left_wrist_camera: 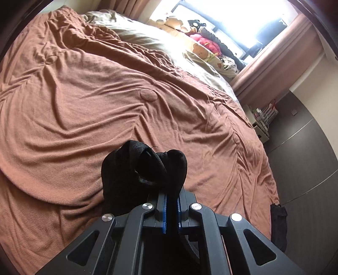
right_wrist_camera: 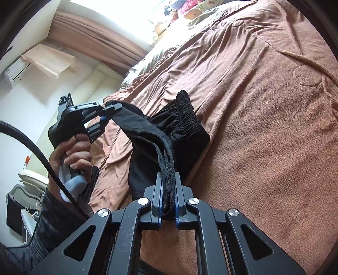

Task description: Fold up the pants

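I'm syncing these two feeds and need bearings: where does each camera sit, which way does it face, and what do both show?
Left wrist: sits on the left claw, faces across the bed toward the window; own claw shut on the pants.
Right wrist: sits on the right claw, faces along the bed's edge toward the curtain; shows own claw shut on the pants, plus the left claw and hand.
Shared: pants, bed, left claw.

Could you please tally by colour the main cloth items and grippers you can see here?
Black: 3 - pants, left gripper, right gripper
Brown: 1 - blanket
Beige: 1 - sheet
Total: 5
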Tool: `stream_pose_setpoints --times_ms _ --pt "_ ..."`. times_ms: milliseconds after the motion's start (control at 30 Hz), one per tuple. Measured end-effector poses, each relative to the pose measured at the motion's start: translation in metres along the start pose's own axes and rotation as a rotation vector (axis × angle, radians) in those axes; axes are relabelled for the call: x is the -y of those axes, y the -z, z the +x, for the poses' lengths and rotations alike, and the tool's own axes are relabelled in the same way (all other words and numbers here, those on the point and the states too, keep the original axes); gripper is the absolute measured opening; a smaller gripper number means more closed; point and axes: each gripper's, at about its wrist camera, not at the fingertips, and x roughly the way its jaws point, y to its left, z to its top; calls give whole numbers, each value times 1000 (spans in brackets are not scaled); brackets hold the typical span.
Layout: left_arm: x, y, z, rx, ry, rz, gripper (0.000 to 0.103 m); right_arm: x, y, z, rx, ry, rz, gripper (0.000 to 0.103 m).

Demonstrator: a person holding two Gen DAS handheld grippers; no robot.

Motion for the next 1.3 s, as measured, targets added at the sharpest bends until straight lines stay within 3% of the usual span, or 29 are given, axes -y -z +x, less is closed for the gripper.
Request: stream_pose_setpoints --times_ms 367,400,467,567,867,1100,1167,1200,1233,1300 --pt "50 4 57 -103 -17 107 9 17 7 -9 -48 6 32 5" --pt "52 5 59 -110 -19 109 12 18 8 -9 -54 8 35 5" --pt "54 7 60 -109 -3 111 38 19 9 -10 -61 12 35 5" --pt "53 10 51 -83 1 118 60 17 10 -11 -64 24 31 5" --pt "11 32 20 -116 -76 131 61 8 20 -20 -42 57 21 5" --pt "-20 56 -4 -148 -107 121 61 2 31 -24 -73 91 19 6" --pt "-25 63 -9 -157 -101 115 61 0 28 -33 -41 103 25 12" --pt "-27 67 -12 -159 -99 113 61 -1 26 -38 -24 107 22 25" --pt "-28 70 -14 -161 -96 112 61 -3 25 -43 -5 117 15 45" --pt "-30 75 -17 -166 -102 118 61 -8 22 -55 38 136 -10 60"
